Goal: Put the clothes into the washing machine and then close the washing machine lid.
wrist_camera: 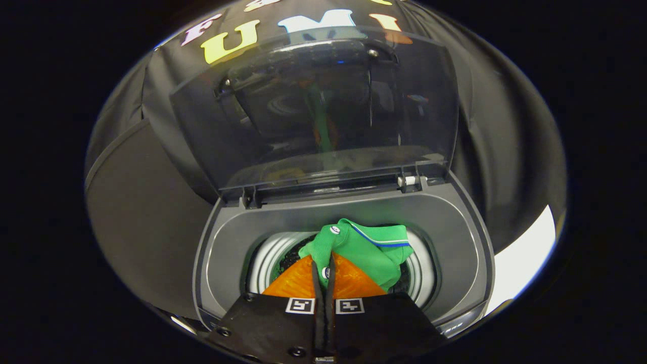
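gripper (324,270) fingers nearly together, pinching a fold of the green knit shirt with blue-white trim (361,247); shirt hangs just ahead of the tips, over the ribbed steel drum opening (265,260) of the grey top-load washer (455,227), so release goes straight down. beyond it, smoked transparent lid (313,111) stands up on its rear hinges
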`<state>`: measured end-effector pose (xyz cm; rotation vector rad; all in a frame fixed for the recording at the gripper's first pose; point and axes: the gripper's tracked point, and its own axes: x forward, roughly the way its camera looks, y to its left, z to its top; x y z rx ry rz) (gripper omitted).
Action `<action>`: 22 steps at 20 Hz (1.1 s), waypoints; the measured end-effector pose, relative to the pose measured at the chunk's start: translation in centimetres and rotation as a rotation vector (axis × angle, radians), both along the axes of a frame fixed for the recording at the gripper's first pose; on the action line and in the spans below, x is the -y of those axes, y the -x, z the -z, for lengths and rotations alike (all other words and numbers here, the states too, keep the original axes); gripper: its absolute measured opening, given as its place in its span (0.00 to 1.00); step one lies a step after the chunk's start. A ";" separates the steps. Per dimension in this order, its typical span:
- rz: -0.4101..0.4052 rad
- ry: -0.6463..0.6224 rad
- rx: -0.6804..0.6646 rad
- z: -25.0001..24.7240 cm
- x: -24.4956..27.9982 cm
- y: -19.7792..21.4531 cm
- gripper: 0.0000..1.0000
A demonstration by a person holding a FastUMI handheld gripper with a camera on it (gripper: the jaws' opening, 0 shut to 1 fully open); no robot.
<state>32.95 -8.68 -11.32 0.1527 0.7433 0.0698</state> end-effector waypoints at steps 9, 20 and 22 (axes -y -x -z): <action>-0.019 0.016 -0.056 2.8 -0.5 -0.4 0.01; -0.018 -0.001 -0.087 3.4 -0.5 -1.2 0.97; -0.001 0.001 -0.084 3.1 -0.1 -1.3 0.98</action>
